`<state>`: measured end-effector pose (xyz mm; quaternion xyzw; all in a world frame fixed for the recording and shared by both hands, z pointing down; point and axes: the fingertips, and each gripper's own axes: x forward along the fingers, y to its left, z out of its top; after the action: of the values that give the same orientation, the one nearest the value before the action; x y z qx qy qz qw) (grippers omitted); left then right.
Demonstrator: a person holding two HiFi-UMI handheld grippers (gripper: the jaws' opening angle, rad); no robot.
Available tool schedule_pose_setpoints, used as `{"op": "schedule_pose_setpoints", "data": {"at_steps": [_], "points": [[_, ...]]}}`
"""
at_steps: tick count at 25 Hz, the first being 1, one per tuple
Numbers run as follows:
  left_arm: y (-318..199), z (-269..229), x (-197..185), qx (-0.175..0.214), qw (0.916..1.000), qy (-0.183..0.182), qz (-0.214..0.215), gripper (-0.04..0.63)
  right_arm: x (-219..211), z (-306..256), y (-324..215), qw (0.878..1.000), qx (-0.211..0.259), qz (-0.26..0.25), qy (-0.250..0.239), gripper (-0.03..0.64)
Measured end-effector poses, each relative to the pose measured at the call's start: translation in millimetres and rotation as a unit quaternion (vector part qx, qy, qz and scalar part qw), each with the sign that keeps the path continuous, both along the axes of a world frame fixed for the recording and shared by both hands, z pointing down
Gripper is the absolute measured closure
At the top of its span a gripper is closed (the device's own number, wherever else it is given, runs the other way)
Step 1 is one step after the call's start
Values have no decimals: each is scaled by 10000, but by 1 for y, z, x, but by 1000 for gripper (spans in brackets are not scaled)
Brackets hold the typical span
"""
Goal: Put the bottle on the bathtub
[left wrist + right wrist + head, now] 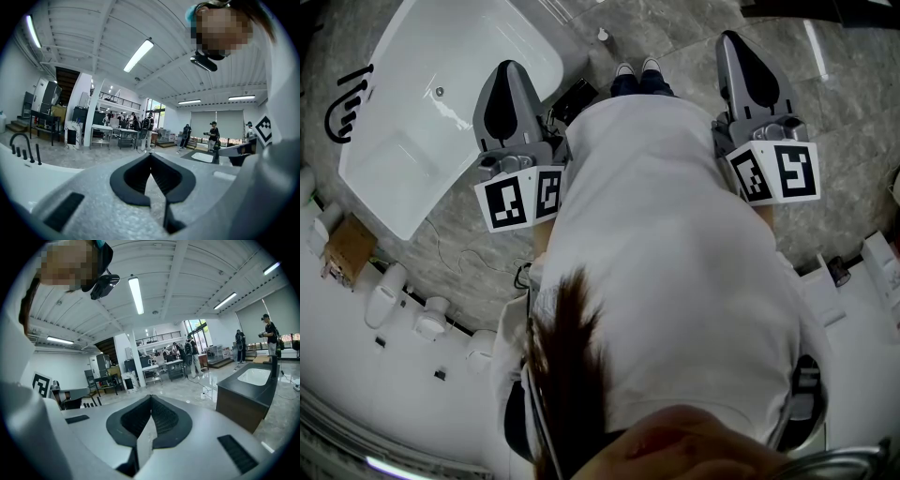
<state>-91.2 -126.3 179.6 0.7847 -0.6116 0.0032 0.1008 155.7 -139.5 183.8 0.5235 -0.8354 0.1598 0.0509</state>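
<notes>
Perhaps the small white thing (602, 35) standing on the marble floor (694, 42) just beyond our shoes (637, 68) is the bottle; it is too small to tell. It sits near the corner of the white bathtub (422, 122), not on it. We hold the left tongs (150, 154) pressed together with nothing between them, beside the tub's rim. The right tongs (151, 397) are likewise closed and empty, on the far side of our body.
</notes>
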Motion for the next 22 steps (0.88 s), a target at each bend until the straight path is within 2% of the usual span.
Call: {"op": "schedule_pose_setpoints", "data": {"at_steps": [15, 22], "points": [[0, 0, 0, -3, 10000, -36, 6, 581, 1, 0, 1, 10000, 16, 19, -5, 604], [0, 0, 1, -1, 10000, -43, 6, 581, -3, -1, 2, 9998, 63, -118, 140, 604]]}}
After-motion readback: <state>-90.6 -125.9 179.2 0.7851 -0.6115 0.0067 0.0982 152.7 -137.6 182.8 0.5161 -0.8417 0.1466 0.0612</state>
